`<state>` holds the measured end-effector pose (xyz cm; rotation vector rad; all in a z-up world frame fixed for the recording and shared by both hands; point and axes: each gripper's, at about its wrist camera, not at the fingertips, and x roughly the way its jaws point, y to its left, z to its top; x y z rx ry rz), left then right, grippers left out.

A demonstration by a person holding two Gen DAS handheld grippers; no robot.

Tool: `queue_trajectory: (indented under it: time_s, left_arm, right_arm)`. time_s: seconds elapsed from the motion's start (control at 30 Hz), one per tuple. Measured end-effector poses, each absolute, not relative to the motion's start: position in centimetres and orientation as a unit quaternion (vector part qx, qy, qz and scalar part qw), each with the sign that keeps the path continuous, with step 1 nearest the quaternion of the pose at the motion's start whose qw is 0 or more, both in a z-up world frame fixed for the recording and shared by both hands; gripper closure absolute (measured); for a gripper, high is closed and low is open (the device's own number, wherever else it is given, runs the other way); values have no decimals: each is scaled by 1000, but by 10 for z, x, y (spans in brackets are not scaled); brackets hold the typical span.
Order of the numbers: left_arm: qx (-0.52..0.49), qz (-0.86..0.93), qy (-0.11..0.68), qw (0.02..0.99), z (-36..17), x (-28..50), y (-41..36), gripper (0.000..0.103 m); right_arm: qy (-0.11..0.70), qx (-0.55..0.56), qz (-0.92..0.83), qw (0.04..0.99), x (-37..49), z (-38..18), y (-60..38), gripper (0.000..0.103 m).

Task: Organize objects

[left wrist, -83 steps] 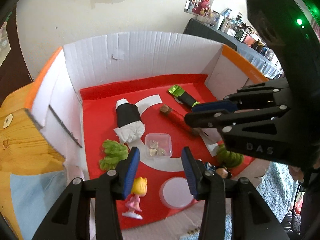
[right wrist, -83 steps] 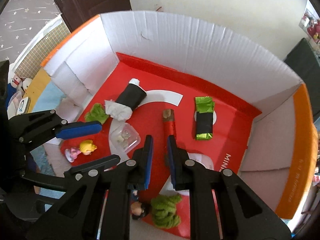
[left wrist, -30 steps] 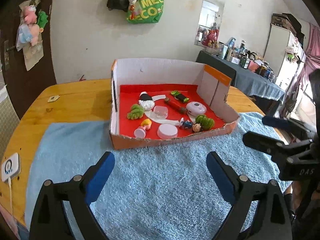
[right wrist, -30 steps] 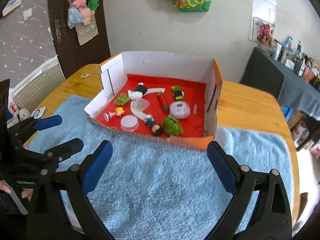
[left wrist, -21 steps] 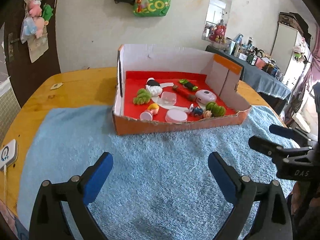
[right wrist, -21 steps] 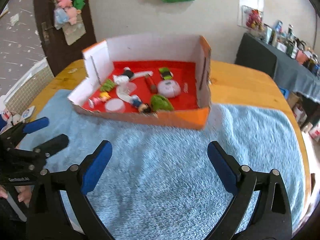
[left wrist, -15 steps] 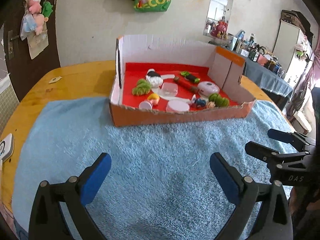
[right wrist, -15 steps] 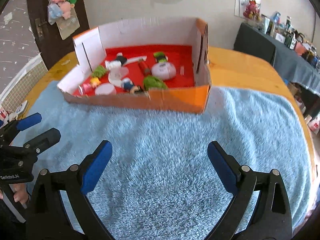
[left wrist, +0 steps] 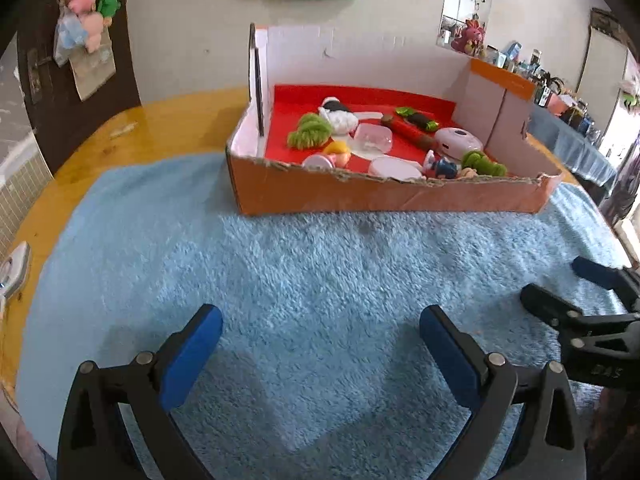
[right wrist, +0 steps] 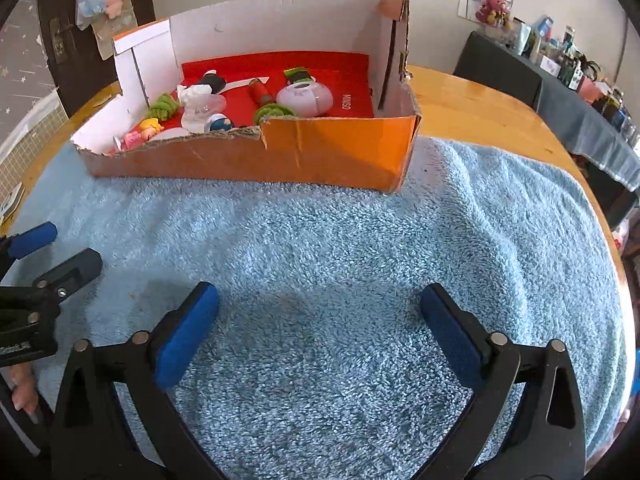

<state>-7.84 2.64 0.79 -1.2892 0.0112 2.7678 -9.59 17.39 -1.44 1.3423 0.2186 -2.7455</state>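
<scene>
On the left, the left gripper [left wrist: 320,344] is held low over the fluffy light-blue towel [left wrist: 320,264], well short of the box. Its blue-padded jaws have just been opening and are spread wide, with only towel between them. To its right, the right gripper [right wrist: 320,328] is held the same way, jaws also freshly opened to full spread and nothing pinched. Both are judged to be parked clear of the work, since no loose item is seen on the towel.

The task's things are all gathered inside the shallow orange cardboard box with a red floor [left wrist: 384,196], which rests on the towel's far part, on the round wooden table [right wrist: 472,96]. Its long axis runs across the left view, with the low torn front wall toward the grippers, presumably so that reaching in is easy.

Within it, from left to right in the left view, lie a green fuzzy tuft [left wrist: 309,134], a clear plastic tub [left wrist: 374,139], a red stick [left wrist: 408,133] lying obliquely with its brown tip toward the back left, and a pale pink rounded case [left wrist: 459,141].
</scene>
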Motion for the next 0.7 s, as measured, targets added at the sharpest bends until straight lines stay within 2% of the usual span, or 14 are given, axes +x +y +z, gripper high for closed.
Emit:
queue_trajectory:
  time_s: [0.7]
  left_arm:
    - [-421,907,1,19,4,-83,28,0]
  right_arm:
    - [63,431,-900,18,-97,-13,177,0]
